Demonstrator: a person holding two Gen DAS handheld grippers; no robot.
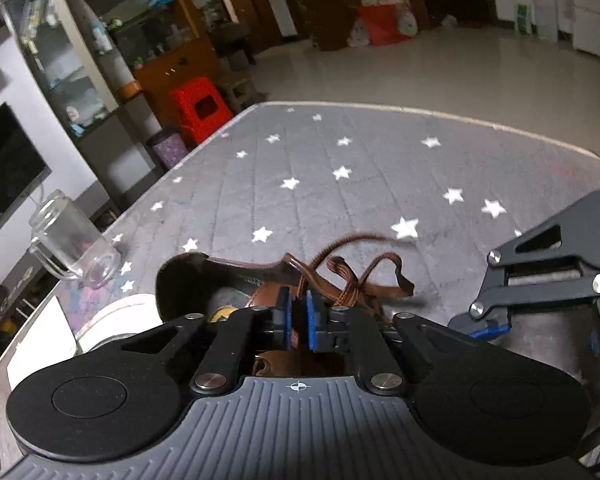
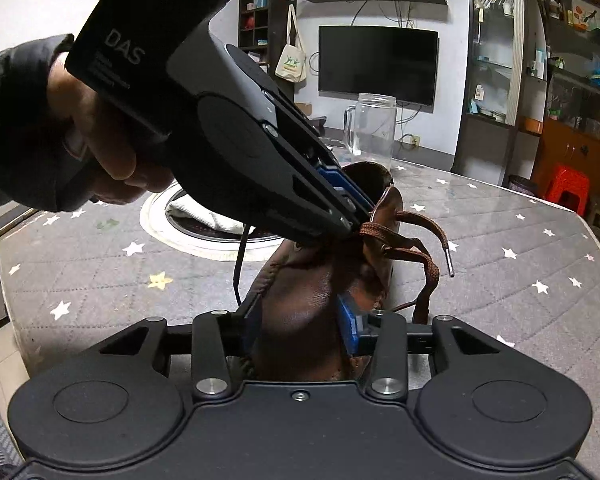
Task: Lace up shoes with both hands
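A brown leather shoe [image 2: 300, 288] stands on the grey star-patterned table cover [image 2: 520, 280]. My right gripper [image 2: 300, 320] is shut on its toe end, one blue pad [image 2: 348, 322] pressed against each side. In the left wrist view the shoe [image 1: 260, 300] lies just below my left gripper [image 1: 300, 314], which is shut on a strand of the brown lace [image 1: 364, 280] at the eyelets. From the right wrist view, the left gripper [image 2: 356, 222] comes in from the upper left, and the lace [image 2: 412, 220] trails off to the right, ending in a metal tip [image 2: 449, 264].
A clear glass mug [image 2: 370, 128] stands beyond the shoe. A white ring set in the table [image 2: 160, 224] holds a pale cloth. A hand [image 2: 100, 140] grips the left tool. The right gripper [image 1: 496, 328] sits close on the right. The table's far edge [image 1: 380, 106] curves round.
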